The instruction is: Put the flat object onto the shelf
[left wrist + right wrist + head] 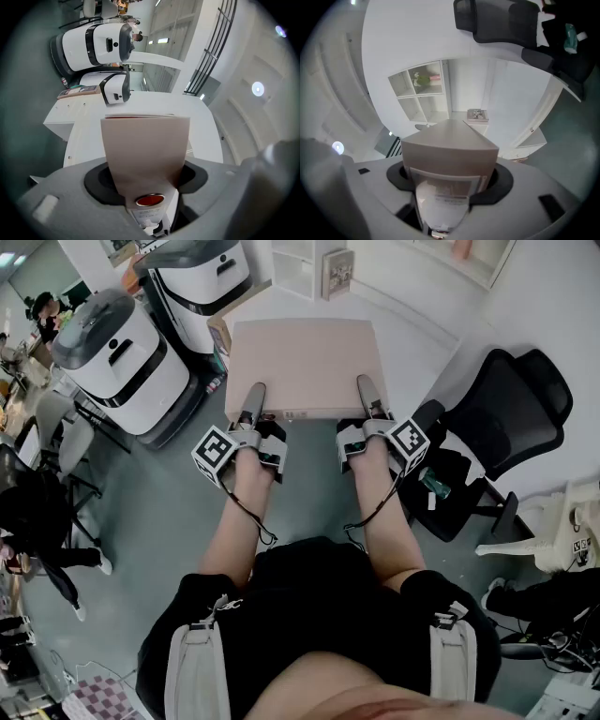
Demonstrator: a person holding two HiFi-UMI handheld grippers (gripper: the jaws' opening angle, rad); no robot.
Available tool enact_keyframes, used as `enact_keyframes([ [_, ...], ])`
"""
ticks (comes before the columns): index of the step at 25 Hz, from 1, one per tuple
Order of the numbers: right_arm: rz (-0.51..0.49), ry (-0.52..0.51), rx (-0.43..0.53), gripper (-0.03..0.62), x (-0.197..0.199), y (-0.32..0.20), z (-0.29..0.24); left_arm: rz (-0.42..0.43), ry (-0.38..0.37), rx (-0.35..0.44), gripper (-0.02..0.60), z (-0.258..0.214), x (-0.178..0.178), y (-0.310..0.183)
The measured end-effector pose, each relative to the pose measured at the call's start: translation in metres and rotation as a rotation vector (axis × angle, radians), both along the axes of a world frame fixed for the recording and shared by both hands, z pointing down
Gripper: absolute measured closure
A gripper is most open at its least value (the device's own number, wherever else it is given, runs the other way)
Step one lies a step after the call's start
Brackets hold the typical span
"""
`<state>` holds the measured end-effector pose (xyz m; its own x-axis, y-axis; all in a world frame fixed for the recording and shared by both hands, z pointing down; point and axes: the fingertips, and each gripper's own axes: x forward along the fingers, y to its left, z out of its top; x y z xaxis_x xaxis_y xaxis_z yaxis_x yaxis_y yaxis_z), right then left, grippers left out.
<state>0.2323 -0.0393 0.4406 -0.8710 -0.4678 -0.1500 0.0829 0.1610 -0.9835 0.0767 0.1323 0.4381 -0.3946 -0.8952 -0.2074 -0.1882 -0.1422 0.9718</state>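
- Beige and flat, the box point(305, 367) hangs between the two tongs. It is carried by its near edge, with its broad face up and roughly level.
- The left tongs point(251, 409) are clamped on the near-left corner of the box. One finger lies on top and the other underneath, and the left gripper view shows the panel filling the gap between the jaws.
- The right tongs point(368, 397) grip the near-right corner in the same way. Their jaws are closed over the box's edge beside a white label point(445, 197).
- Both bare forearms reach straight out from the body, about parallel and set apart by the width of the box. The wrists are straight and both tongs point away from the person.
- A marker cube point(214, 454) sits on the outer side of the left tongs and another point(410, 439) on the outer side of the right. A thin cable point(251, 517) trails back along the left forearm.
- A white cubby shelf point(423, 89) stands ahead of the right tongs, past the box's far edge and apart from it.
- Two white rounded machines point(122, 357) stand out to the left of the left tongs.
- A black office chair point(506, 418) sits to the right of the right tongs.
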Motion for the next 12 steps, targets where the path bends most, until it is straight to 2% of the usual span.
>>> enact_keyframes([
  [12, 0.010, -0.019, -0.027, 0.306, -0.012, 0.018, 0.010, 0.005, -0.014, -0.019, 0.299, 0.005, -0.011, 0.020],
])
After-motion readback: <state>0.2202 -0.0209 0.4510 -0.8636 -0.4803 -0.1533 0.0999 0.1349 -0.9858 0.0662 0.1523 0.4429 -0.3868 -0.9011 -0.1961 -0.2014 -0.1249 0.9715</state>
